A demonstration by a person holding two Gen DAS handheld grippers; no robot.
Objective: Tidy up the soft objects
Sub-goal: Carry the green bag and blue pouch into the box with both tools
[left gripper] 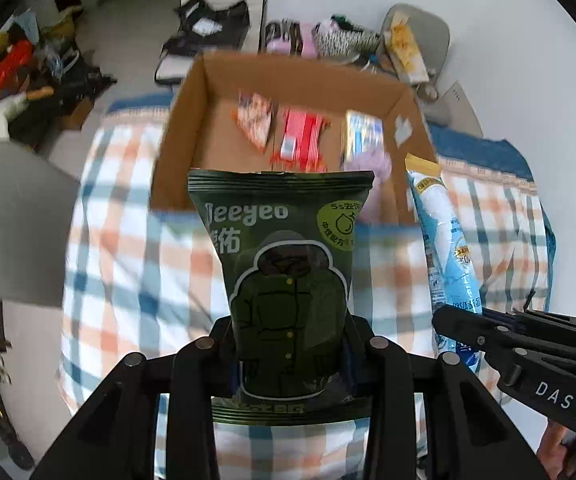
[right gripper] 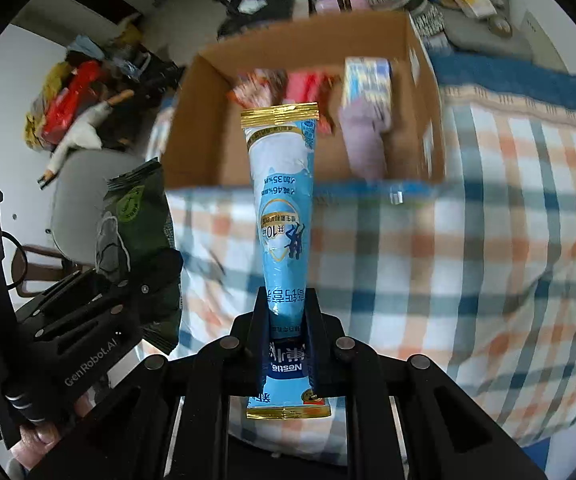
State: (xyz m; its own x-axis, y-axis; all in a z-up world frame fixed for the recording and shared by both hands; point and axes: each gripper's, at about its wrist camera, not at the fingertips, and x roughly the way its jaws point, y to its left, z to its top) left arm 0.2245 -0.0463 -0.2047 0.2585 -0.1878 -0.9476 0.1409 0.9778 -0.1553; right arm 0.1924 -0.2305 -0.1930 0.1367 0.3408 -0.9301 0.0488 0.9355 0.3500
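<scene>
Left black two-finger hand-held gripper (left gripper: 289, 344) pointed forward, roughly level, its fingers (left gripper: 361, 350) clamped on the lower part of a dark green foil packet (left gripper: 284, 264) that stood upright between them. Right black two-finger hand-held gripper (right gripper: 288, 332) pointed the same way, just beside the left one, fingers (right gripper: 258, 320) pinched narrowly on a slim light-blue stick sachet (right gripper: 284, 208), also upright. A person's fingertips (right gripper: 38, 438) wrapped the left unit's handle; part of a hand (left gripper: 553, 446) showed at the right unit's handle.
</scene>
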